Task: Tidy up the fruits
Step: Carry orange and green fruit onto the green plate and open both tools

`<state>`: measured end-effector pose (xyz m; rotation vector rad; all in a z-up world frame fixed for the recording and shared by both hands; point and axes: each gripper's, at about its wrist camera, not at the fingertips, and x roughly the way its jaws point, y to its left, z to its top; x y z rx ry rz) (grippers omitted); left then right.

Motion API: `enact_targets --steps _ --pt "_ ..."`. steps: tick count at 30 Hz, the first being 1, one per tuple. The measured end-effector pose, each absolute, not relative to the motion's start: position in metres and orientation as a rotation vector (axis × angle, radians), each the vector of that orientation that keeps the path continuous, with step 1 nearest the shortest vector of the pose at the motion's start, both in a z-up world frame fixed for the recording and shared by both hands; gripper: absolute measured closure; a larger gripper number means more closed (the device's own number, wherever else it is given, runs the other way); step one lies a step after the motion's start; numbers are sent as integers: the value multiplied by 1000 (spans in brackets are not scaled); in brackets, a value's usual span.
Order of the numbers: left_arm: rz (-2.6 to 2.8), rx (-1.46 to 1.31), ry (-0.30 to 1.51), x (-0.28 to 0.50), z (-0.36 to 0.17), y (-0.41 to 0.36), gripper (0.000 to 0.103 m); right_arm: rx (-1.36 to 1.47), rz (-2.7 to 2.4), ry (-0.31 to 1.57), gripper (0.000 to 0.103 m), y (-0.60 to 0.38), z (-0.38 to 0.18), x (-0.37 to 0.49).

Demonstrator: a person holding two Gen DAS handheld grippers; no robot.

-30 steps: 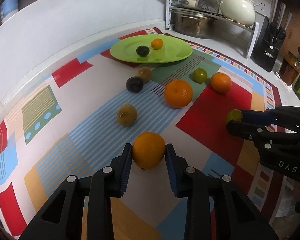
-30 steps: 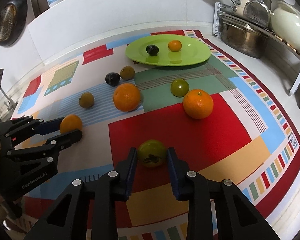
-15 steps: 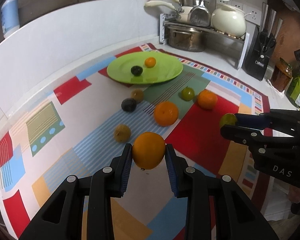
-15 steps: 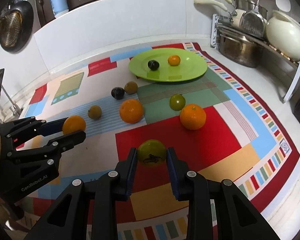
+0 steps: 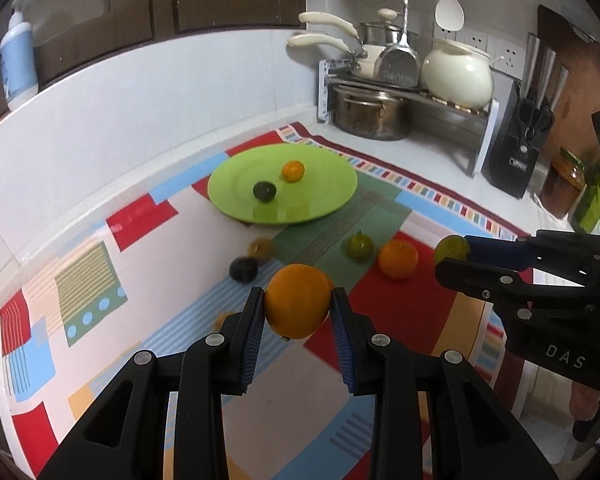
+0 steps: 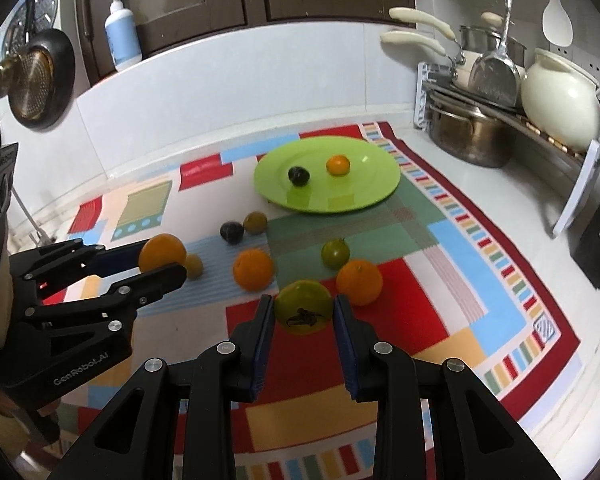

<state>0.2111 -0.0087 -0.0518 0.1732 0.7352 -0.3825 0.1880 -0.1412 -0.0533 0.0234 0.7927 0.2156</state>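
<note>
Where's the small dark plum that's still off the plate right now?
In the right wrist view, the dark plum lies on the mat left of centre, touching a brownish-green fruit, just short of the green plate.

Patchwork-patterned colourful mat (image 6: 440,240) covers white counter. Steel pot (image 6: 468,136) under wire rack, cream ceramic pot (image 6: 560,112) on top. Black knife block (image 5: 520,148) right. Blue-white pump bottle (image 6: 122,36) on ledge. Dark frying pan (image 6: 36,80) hangs left.
</note>
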Motion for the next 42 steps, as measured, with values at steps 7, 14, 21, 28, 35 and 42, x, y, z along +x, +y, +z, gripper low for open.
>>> enact_targets --steps 7,14,21,28,35,42 --pt "-355 191 697 226 -33 -24 70 33 253 769 72 -156 -37 210" --pt "-343 192 681 248 -17 -32 70 29 270 730 72 -163 -19 237" --pt "-343 182 691 281 -1 -36 70 31 285 719 72 -165 -10 271" --pt "-347 189 711 314 5 -41 70 41 295 732 72 -166 -6 305" --pt "-355 186 743 349 -3 -46 70 25 289 748 72 -166 -8 337" --pt "-356 192 773 384 -18 -49 70 25 277 782 72 -168 -23 374"
